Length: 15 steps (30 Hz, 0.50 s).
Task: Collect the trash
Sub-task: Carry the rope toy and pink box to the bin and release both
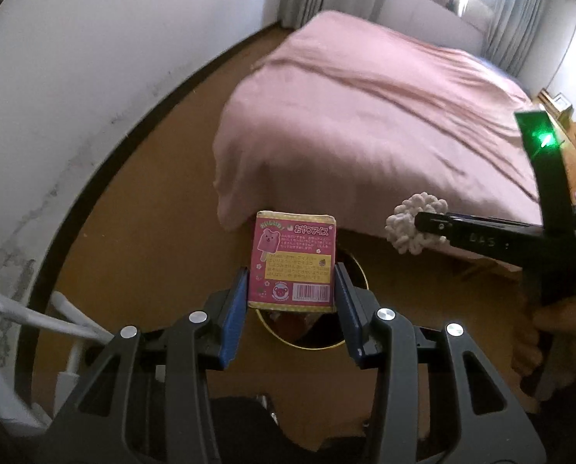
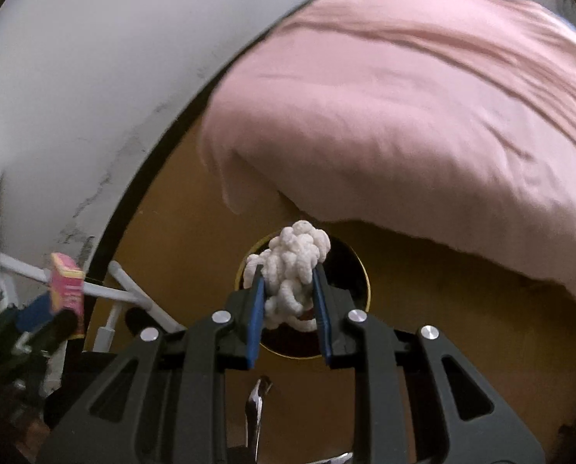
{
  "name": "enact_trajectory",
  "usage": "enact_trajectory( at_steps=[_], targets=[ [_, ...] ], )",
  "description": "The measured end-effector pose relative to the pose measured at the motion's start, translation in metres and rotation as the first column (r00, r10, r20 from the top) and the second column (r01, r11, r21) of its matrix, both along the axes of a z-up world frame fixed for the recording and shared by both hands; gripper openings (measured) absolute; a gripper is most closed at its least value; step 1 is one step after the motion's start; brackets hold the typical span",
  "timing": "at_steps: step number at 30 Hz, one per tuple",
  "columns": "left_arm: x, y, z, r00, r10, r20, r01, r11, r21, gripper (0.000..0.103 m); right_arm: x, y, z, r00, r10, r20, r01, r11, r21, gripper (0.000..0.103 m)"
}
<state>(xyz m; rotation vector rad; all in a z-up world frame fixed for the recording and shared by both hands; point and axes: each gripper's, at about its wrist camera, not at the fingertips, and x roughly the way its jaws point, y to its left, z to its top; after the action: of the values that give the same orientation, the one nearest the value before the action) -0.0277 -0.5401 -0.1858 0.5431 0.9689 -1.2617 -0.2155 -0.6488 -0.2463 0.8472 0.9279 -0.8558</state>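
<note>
The left hand-held gripper is clamping a pink ice-cream snack box above a round gold-rimmed bin on the brown floor. The right hand-held gripper is pinching a crumpled white paper wad over that bin, beside the pink-covered bed.

Left black two-finger gripper with blue pads: clamped, angled downward. Right black two-finger gripper: clamped likewise (bare hand on handle).

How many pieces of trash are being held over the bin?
2: a pink box in the left gripper, a white crumpled wad in the right gripper. The bin's contents are mostly hidden.
</note>
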Motion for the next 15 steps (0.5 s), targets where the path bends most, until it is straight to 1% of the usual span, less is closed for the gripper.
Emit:
enact_trajectory(
  at_steps=[1, 2, 3, 4, 6, 8, 11, 13, 15],
  targets=[
    [-0.005, -0.003, -0.012, 1.000, 0.006, 0.001, -0.006, 1.000, 0.026, 0.042, 0.000, -0.005, -0.010, 1.000, -0.007, -0.013, 0.007, 1.000, 0.014, 0.024],
    [-0.003, -0.008, -0.023, 1.000, 0.005, -0.017, -0.004, 0.999, 0.039, 0.042, 0.001, -0.010, -0.021, 1.000, -0.012, -0.023, 0.012, 0.999, 0.036, 0.024],
    [-0.004, -0.015, -0.038, 0.999, -0.001, -0.054, 0.004, 0.999, 0.053, 0.042, 0.001, -0.013, -0.030, 1.000, -0.014, -0.028, 0.015, 0.998, 0.057, 0.024],
    [-0.004, -0.020, -0.047, 0.998, 0.003, -0.062, 0.001, 0.998, 0.063, 0.042, 0.001, -0.017, -0.043, 0.999, -0.019, -0.037, 0.023, 0.996, 0.088, 0.024],
    [-0.007, -0.027, -0.067, 0.998, 0.014, -0.063, -0.009, 0.996, 0.083, 0.042, 0.002, -0.021, -0.056, 0.998, -0.025, -0.049, 0.031, 0.992, 0.126, 0.024],
    [-0.006, -0.035, -0.089, 0.995, 0.020, -0.097, -0.010, 0.995, 0.101, 0.042, 0.003, -0.023, -0.072, 0.997, -0.023, -0.068, 0.033, 0.987, 0.157, 0.024],
    [-0.009, -0.040, -0.108, 0.994, 0.028, -0.110, -0.016, 0.994, 0.107, 0.042, 0.006, -0.024, -0.086, 0.996, -0.018, -0.090, 0.035, 0.982, 0.186, 0.024],
    [-0.004, -0.040, -0.119, 0.992, 0.039, -0.124, -0.025, 0.993, 0.113, 0.042, 0.007, -0.025, -0.088, 0.996, -0.019, -0.088, 0.036, 0.980, 0.194, 0.024],
    [0.001, -0.039, -0.129, 0.987, 0.059, -0.149, -0.038, 0.990, 0.138, 0.042, 0.008, -0.025, -0.090, 0.996, -0.018, -0.084, 0.035, 0.979, 0.200, 0.024]
  ],
)
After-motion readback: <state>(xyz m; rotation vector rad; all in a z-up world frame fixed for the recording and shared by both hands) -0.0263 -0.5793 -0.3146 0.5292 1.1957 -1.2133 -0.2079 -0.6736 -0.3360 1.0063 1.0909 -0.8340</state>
